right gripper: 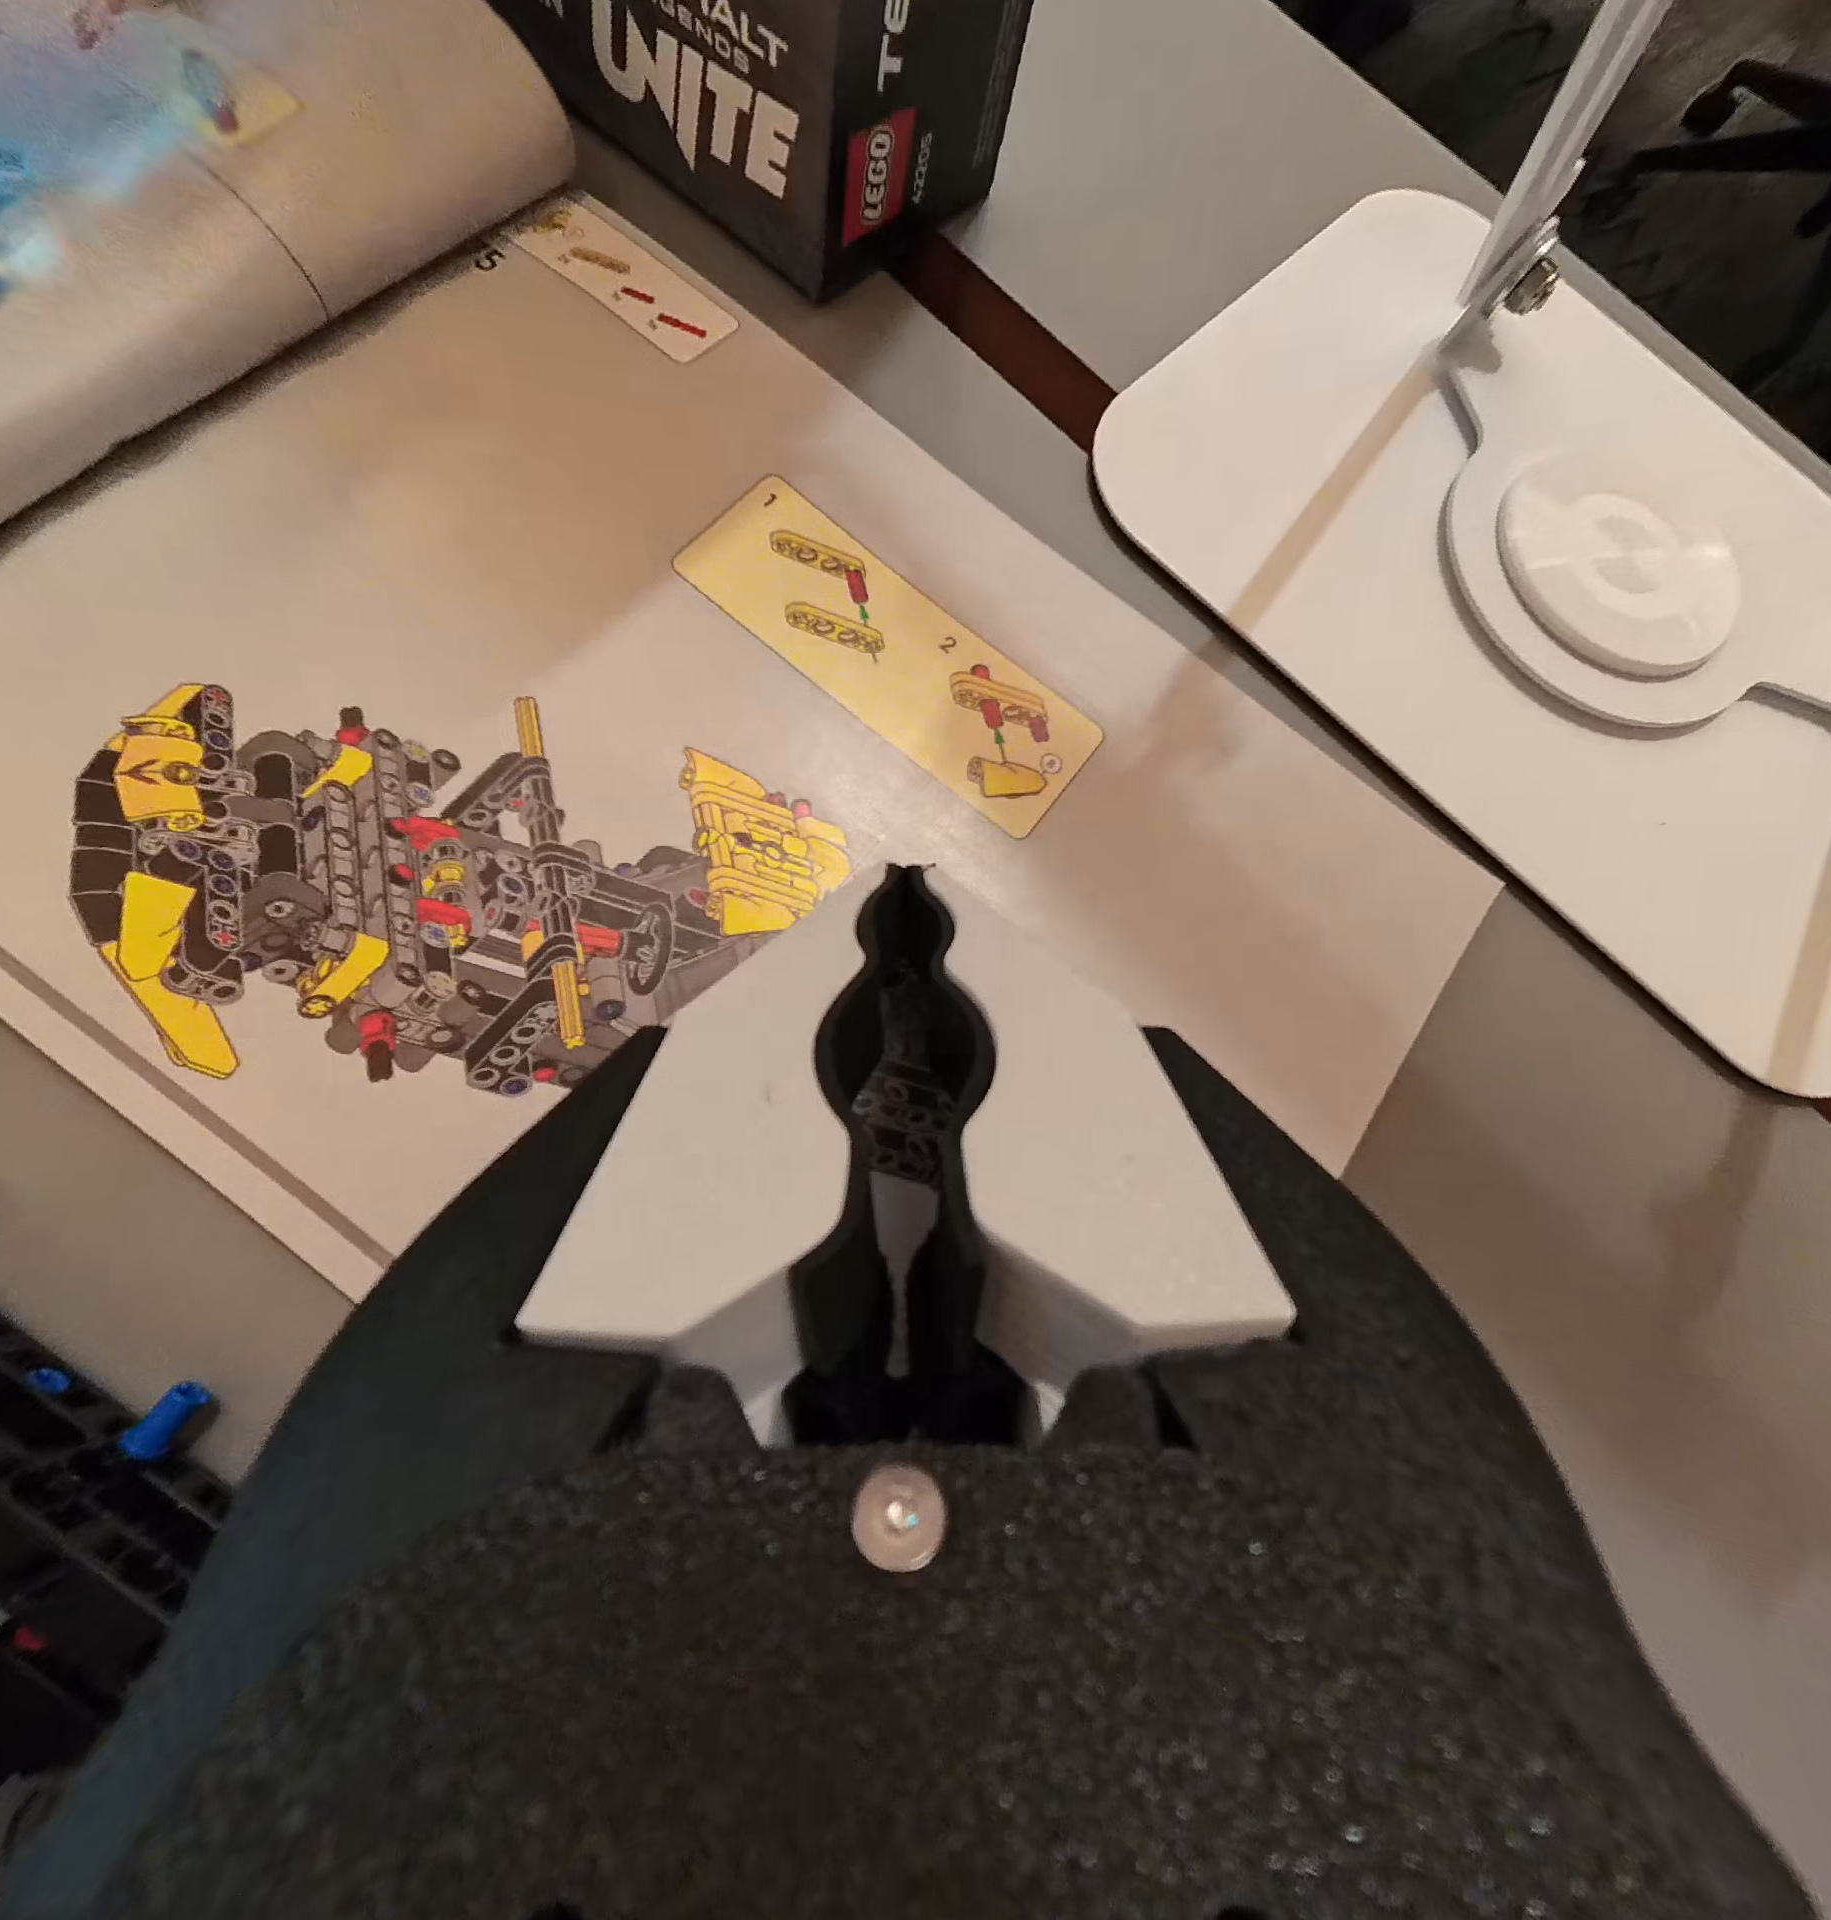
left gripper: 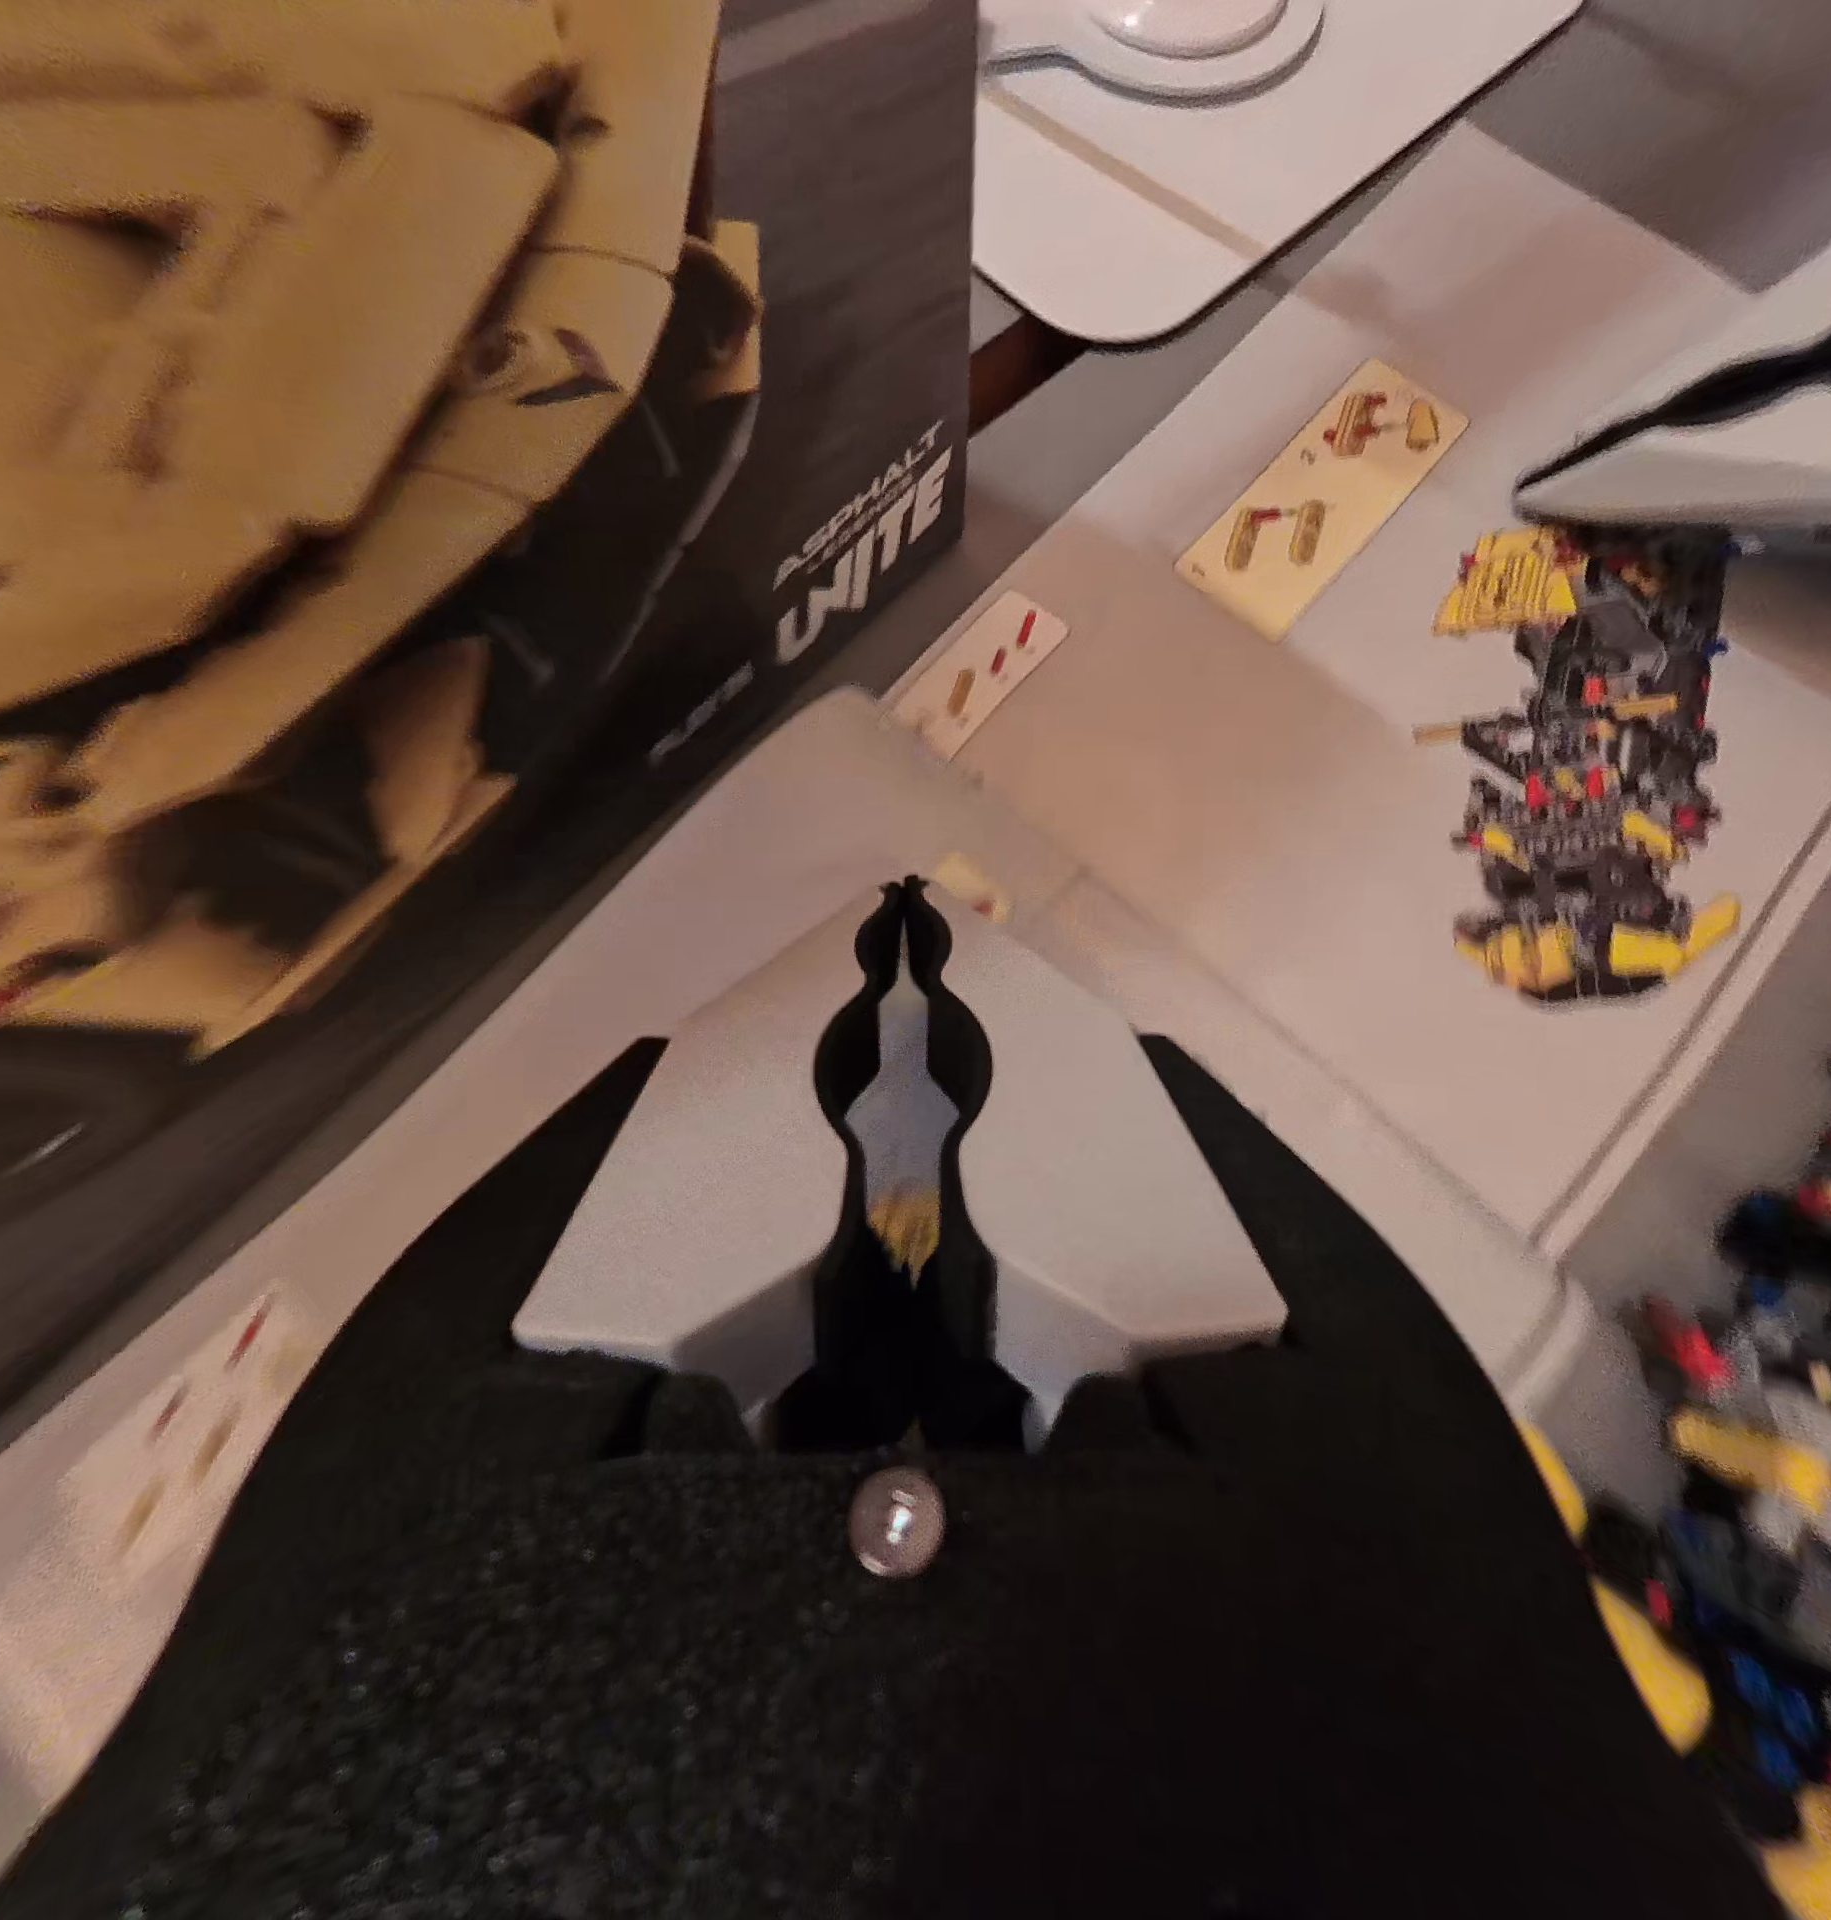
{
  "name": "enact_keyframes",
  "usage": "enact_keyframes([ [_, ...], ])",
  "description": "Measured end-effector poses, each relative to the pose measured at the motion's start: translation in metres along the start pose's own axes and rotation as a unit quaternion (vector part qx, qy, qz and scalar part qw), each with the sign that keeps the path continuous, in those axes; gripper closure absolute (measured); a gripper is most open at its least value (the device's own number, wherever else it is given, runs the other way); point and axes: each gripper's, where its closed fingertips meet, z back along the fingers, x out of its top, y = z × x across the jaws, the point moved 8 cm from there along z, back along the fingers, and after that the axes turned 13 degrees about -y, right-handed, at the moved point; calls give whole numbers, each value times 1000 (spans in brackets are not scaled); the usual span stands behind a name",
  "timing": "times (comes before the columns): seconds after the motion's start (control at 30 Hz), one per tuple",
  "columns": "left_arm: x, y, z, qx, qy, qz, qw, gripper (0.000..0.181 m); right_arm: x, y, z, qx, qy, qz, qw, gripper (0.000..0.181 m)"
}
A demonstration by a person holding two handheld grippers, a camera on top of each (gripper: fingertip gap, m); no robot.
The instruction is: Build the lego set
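Now, step: reading the instruction booklet (right gripper: 537, 582); no piece taken yet.
Left gripper (left gripper: 906, 890): tips closed together, empty.
Right gripper (right gripper: 906, 873): tips closed together, empty.
Next: probably open, pick from the loose parts (left gripper: 1763, 1455) at the right.

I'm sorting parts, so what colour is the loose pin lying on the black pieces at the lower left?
Blue. The pin shows best in the right wrist view, lying on the black pieces.
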Motion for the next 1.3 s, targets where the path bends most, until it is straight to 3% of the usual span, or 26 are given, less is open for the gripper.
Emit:
enact_keyframes([
  [0.1, -14, -2, 83, 27, 6, -18, 999, 180, 0, 0, 0, -1, -1, -4, 1000, 181],
  [0.17, -43, -10, 145, 15, 51, 6, 999, 170, 0, -1, 2, -13, -1, -1, 1000, 181],
  [0.27, -97, -21, 228, 53, 99, 42, 993, 160, 16, -2, 20, -41, -62, -6, 997, 168],
  [0.37, -140, -42, 282, 79, 87, 89, 989, 155, 39, 3, 55, -48, -93, -3, 995, 159],
  [0.47, -166, -64, 306, 69, 44, 127, 988, 154, 45, 16, 96, -77, -116, -8, 990, 156],
  [0.6, -172, -88, 307, 31, -1, 111, 993, 154, 27, 58, 145, -69, -142, -78, 984, 156],
  [0.77, -156, -109, 274, -25, -29, 61, 997, 154, -1, 111, 189, -62, -176, -161, 969, 157],
  [0.9, -141, -126, 227, -49, -16, 17, 999, 154, -21, 130, 194, -62, -209, -197, 956, 159],
  [1.03, -136, -132, 192, -34, 8, -6, 999, 153, -17, 130, 193, -58, -229, -175, 956, 159],
  [1.17, -138, -132, 178, -27, 28, -5, 999, 153, -18, 128, 190, -46, -229, -165, 958, 160],
  [1.3, -137, -134, 177, -13, 36, 2, 999, 165, -18, 124, 192, -30, -250, -187, 950, 161],
])
